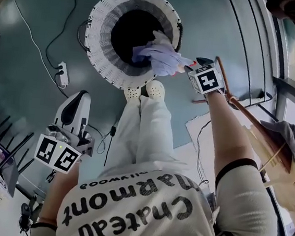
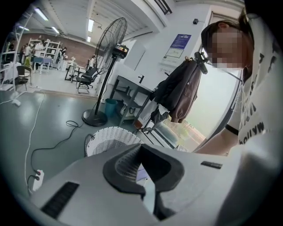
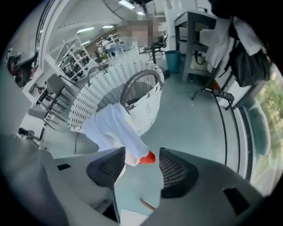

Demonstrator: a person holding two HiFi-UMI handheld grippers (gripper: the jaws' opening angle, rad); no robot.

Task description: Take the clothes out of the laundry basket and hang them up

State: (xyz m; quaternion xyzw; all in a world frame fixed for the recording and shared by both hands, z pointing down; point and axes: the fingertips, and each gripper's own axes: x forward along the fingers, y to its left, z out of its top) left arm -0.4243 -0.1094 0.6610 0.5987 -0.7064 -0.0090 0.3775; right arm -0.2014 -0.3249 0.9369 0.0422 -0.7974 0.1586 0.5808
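Note:
The white woven laundry basket [image 1: 99, 57] stands on the floor in front of my feet; it also shows in both gripper views [image 2: 108, 139] [image 3: 146, 101]. A pale lavender garment [image 1: 159, 56] hangs over the basket's near rim. In the right gripper view this garment [image 3: 112, 128] runs down to an orange end [image 3: 148, 157] that lies between the jaws. My right gripper [image 3: 142, 161] [image 1: 192, 66] stands open around that end, which lies close to the left pad and well clear of the right one. My left gripper [image 2: 141, 152] [image 1: 78, 100] is shut and empty, low at the left, away from the basket.
A power strip [image 1: 62, 74] and cables lie on the floor left of the basket. A wooden rack [image 1: 270, 148] with a grey garment [image 1: 285, 132] stands at the right by the window. A standing fan [image 2: 108, 53] and hanging dark clothes [image 2: 179, 92] are beyond the basket.

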